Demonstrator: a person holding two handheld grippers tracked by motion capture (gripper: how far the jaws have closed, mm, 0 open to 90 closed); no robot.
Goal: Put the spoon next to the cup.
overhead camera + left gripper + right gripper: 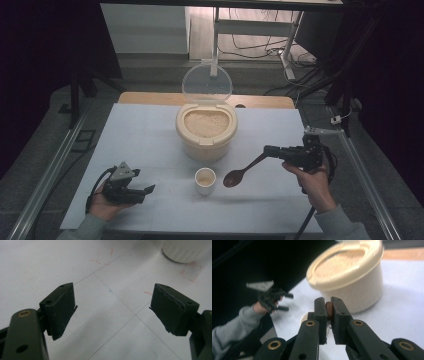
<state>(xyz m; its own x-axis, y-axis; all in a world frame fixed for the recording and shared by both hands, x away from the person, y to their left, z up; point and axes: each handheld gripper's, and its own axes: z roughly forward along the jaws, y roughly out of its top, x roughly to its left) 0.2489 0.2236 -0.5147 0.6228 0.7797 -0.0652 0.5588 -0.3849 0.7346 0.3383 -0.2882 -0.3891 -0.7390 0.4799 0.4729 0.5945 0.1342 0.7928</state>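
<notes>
The right gripper [268, 149], at the right of the high view, is clenched on the handle of a brown wooden spoon [242, 171]; in the right gripper view the two black jaws pinch the reddish handle end [329, 309] between them. The spoon slants down and to the left, and its bowl hangs just right of the small white cup [205, 180], low over the table and apart from the cup's rim. I can't tell from here whether the bowl carries any grains.

The cup stands at centre, a little below the middle of the frame, with a shallow layer of rice in it. Just above it sits the cream rice container [206, 131], its clear lid [207, 84] tipped up and back, rice filling the opening.

The left gripper [142, 191] rests at the lower left, released, jaws standing wide with nothing between them; in its own view only the white table sheet [110, 290] lies between the pads.

The work looks like spooning rice from the container into the cup. To do it well, I'd say the spoon bowl wants to stay level while it travels, since the handle is gripped far from the bowl and any roll of the wrist would tip the load. Over the cup, the bowl should come right above the mouth before tilting, because the cup is narrow and light. The idle left gripper could steady the cup if it starts to slide.
</notes>
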